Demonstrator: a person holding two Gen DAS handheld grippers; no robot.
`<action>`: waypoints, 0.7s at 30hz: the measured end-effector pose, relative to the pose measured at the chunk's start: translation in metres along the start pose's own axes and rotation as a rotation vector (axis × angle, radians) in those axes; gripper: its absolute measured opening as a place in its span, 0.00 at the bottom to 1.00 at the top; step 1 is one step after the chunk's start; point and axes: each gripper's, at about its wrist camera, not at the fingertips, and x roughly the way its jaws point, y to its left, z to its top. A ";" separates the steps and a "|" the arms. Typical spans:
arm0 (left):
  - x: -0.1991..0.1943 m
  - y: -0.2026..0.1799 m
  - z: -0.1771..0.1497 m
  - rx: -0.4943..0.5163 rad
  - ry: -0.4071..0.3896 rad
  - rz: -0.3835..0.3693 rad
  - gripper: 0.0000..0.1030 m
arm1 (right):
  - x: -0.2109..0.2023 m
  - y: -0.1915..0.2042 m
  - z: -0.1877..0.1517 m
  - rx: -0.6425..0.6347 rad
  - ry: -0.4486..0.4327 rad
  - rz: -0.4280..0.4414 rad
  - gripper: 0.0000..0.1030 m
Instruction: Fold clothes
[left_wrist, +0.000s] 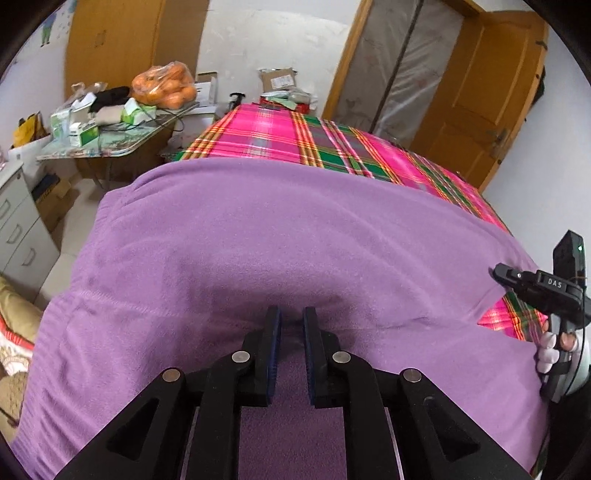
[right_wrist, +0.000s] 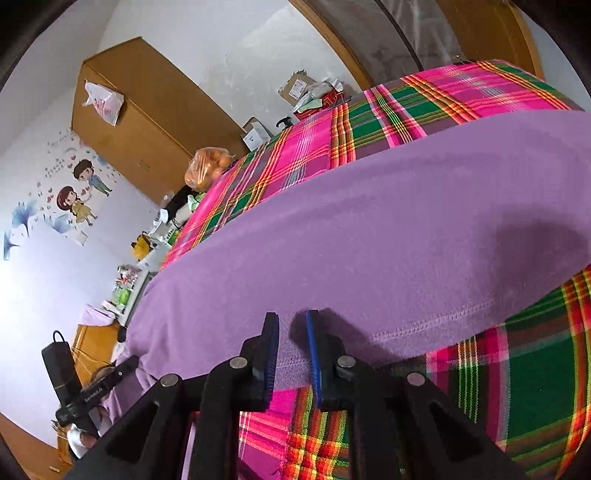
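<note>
Now hovering over purple cloth (left_wrist: 280, 236) spread on the bed (left_wrist: 266, 136), left gripper (left_wrist: 291, 317) slightly apart, holding nothing. Right gripper (right_wrist: 291, 325) likewise parted, straddling the cloth's hemmed edge.

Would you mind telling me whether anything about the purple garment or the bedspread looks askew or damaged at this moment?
Nothing stands out. The purple garment lies mostly flat on the plaid bedspread, with only shallow creases and its stitched hem intact. The left tool and right tool are both slightly open over it. The side table is cluttered, though nothing has spilled.
</note>
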 end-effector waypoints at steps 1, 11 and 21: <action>-0.005 -0.003 -0.003 0.003 -0.005 0.000 0.12 | 0.000 -0.001 0.000 0.003 0.000 0.004 0.15; 0.016 -0.058 -0.005 0.138 0.074 -0.079 0.12 | -0.004 -0.008 -0.002 0.026 0.006 0.032 0.15; 0.030 -0.062 0.008 0.127 0.032 -0.070 0.12 | -0.008 -0.013 -0.002 0.045 0.010 0.052 0.15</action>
